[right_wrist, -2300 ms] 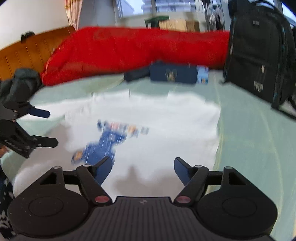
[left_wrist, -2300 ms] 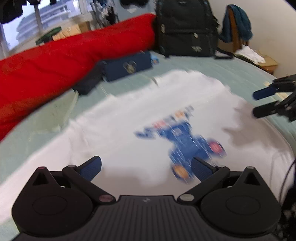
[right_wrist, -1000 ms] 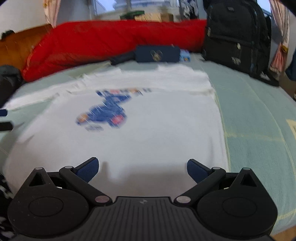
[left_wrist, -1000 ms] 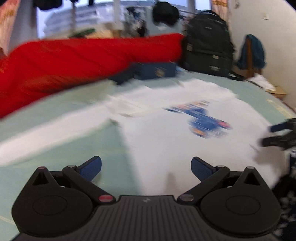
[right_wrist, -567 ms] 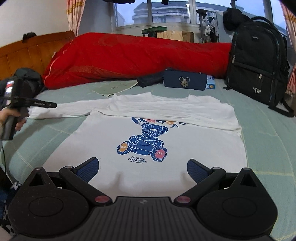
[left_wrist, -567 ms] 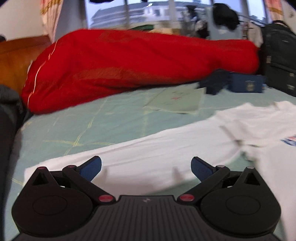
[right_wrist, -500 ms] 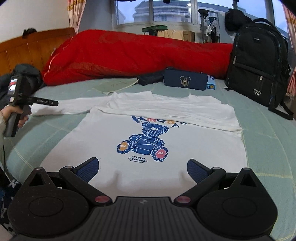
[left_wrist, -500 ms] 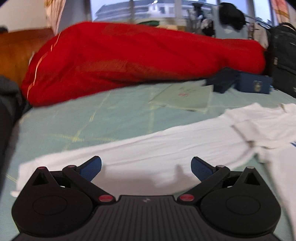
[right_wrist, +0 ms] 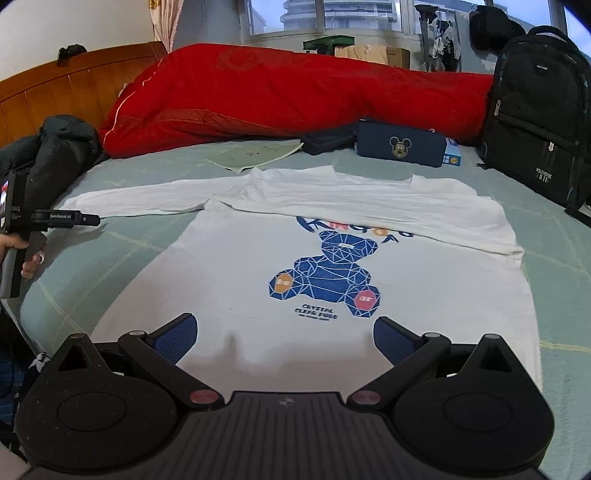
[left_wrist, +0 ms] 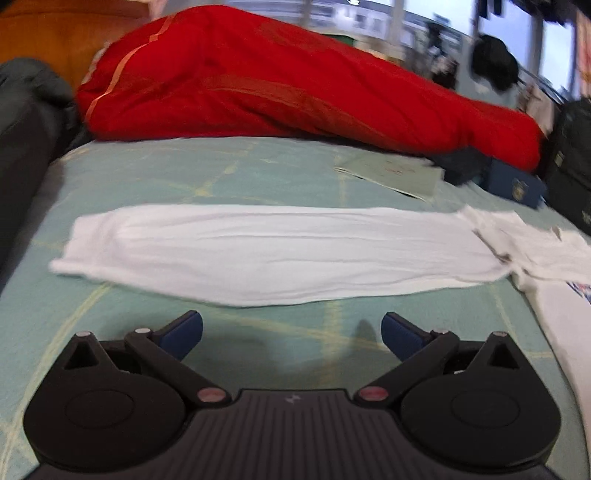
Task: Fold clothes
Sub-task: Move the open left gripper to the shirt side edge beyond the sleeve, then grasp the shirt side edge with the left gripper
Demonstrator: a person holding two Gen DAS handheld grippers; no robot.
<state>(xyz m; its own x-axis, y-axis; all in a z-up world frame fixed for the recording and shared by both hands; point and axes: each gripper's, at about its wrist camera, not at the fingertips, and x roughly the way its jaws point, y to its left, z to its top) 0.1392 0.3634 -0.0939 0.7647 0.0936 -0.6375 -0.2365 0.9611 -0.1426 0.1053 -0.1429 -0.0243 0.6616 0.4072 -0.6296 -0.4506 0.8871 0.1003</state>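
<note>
A bed point(right_wrist: 554, 236) with a pale green checked sheet fills the room; a wooden headboard point(right_wrist: 70, 85) stands at the left under a white wall point(right_wrist: 74, 22); windows point(right_wrist: 332, 14) at the back let in daylight and show a tower block; a pink curtain point(right_wrist: 164, 22) hangs beside them.

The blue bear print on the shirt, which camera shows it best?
The right wrist view: the whole bear print is sharp and centred on the white shirt. The left wrist view catches only a blurred sliver at its right edge, mostly showing the outstretched sleeve.
</note>
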